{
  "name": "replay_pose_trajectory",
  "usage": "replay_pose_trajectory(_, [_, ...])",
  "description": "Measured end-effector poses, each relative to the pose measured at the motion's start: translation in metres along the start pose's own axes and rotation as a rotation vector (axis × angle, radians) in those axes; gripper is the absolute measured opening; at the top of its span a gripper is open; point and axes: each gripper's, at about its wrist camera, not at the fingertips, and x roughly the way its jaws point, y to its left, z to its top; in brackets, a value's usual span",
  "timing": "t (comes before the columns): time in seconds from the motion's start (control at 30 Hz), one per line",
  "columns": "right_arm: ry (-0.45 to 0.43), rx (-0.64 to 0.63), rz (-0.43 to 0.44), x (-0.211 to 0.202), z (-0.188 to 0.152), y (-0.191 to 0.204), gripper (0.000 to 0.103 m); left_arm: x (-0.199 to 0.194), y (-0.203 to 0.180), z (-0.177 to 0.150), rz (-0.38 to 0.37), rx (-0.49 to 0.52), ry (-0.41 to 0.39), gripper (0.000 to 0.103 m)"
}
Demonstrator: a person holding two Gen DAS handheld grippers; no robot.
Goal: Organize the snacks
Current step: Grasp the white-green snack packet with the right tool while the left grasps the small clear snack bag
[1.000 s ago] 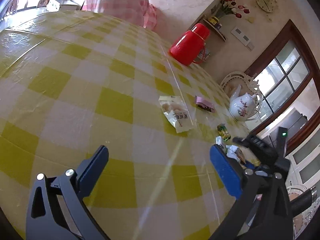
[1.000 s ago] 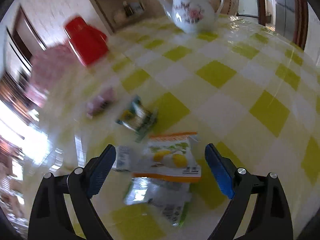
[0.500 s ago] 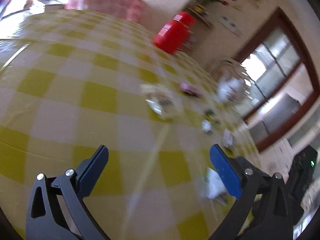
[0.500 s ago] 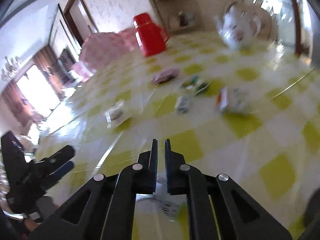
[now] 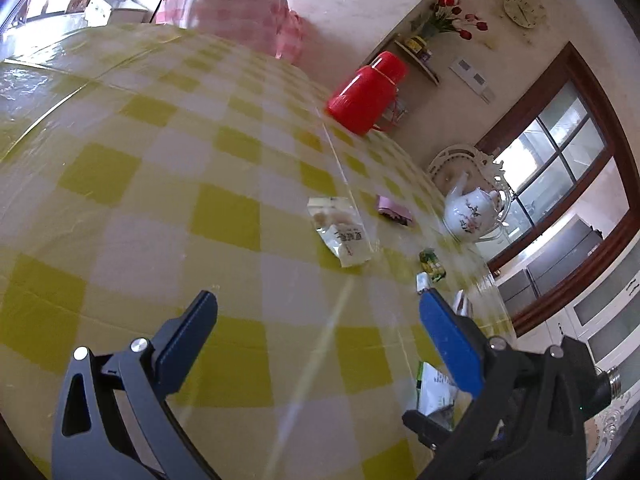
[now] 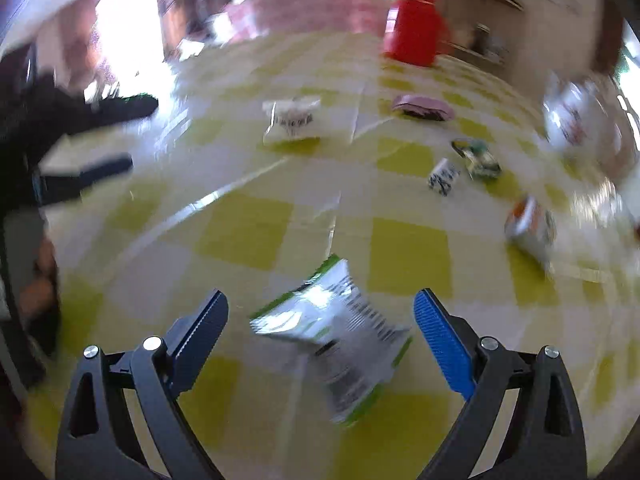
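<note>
Right gripper (image 6: pixel 320 312): my fingers are spread wide, hovering over the table with nothing pinched between them.
Silver-green packet (image 6: pixel 338 334): lies loose on the tablecloth between my right fingers, touching neither as far as I can tell; in the left wrist view it shows low at the right (image 5: pixel 436 388), partly behind the blue pad.
Left gripper (image 5: pixel 316 320): fingers spread wide, only bare cloth between them.
Tablecloth (image 5: pixel 224 220): yellow-and-white check with a glossy surface; the right wrist view of it is blurred.
Orange-white packet (image 6: pixel 530 232): to my right, well apart from the silver-green packet; too blurred to read.
Small white packet (image 6: pixel 443 176): further out, just beside a green wrapped snack (image 6: pixel 478 160).
White pouch (image 5: pixel 340 230): flat on the cloth ahead of my left gripper; also seen from the right (image 6: pixel 292 120).
Pink packet (image 5: pixel 394 212): near the white pouch, on its right.
Teapot (image 5: pixel 472 214): white with a floral pattern, beyond the snacks.
Red thermos (image 5: pixel 366 94): at the far table edge.
Pink checked cover (image 5: pixel 240 8): behind the table, farthest off.
</note>
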Motion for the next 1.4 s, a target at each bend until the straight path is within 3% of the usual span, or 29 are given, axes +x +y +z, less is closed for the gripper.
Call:
replay_pose_trajectory(0.1, [0.030,-0.045,0.065,0.005,-0.004,-0.009,0.087,0.002,-0.003,0.000,-0.002,0.019,0.012,0.101])
replay_pose_trajectory(0.2, [0.002,-0.012,0.129,-0.003,-0.012,-0.012,0.066,0.002,-0.004,0.001,-0.002,0.028,0.013,0.101])
replay_pose_trajectory(0.23, [-0.004,-0.018,0.117,-0.007,-0.015,-0.009,0.049,0.002,-0.004,0.000,0.001,0.030,0.014,0.101])
replay_pose_trajectory(0.3, [-0.032,-0.019,0.041,-0.017,-0.021,0.001,0.048,0.003,-0.005,-0.001,0.014,0.033,0.018,0.101])
replay_pose_trajectory(0.5, [-0.154,0.178,-0.007,-0.046,-0.025,0.007,0.048,0.002,-0.011,-0.005,0.047,0.058,0.013,0.101])
replay_pose_trajectory(0.6, [-0.154,0.297,-0.051,-0.047,-0.032,-0.001,0.048,0.016,-0.026,-0.002,0.077,0.100,0.036,0.101])
replay_pose_trajectory(0.73, [-0.189,0.396,-0.032,-0.053,-0.042,-0.016,0.048,0.066,-0.053,0.020,0.230,0.184,0.059,0.101])
replay_pose_trajectory(0.9, [-0.204,0.431,0.000,-0.054,-0.045,-0.024,0.048,0.123,-0.055,0.043,0.281,0.120,0.116,0.101])
replay_pose_trajectory(1.1, [-0.192,0.452,0.023,-0.047,-0.040,-0.027,0.048,0.159,-0.070,0.051,0.418,0.209,0.124,0.101])
replay_pose_trajectory(1.13, [-0.193,0.456,0.027,-0.047,-0.041,-0.028,0.048,0.161,-0.074,0.048,0.422,0.242,0.136,0.098])
replay_pose_trajectory(1.2, [-0.199,0.465,0.033,-0.048,-0.041,-0.030,0.048,0.157,-0.085,0.038,0.384,0.359,0.145,0.039])
replay_pose_trajectory(1.3, [-0.211,0.483,0.041,-0.049,-0.043,-0.034,0.048,0.144,-0.085,0.031,0.312,0.371,0.165,0.038])
replay_pose_trajectory(1.4, [-0.223,0.508,0.054,-0.050,-0.046,-0.039,0.048,0.123,-0.088,0.029,0.290,0.373,0.125,0.038])
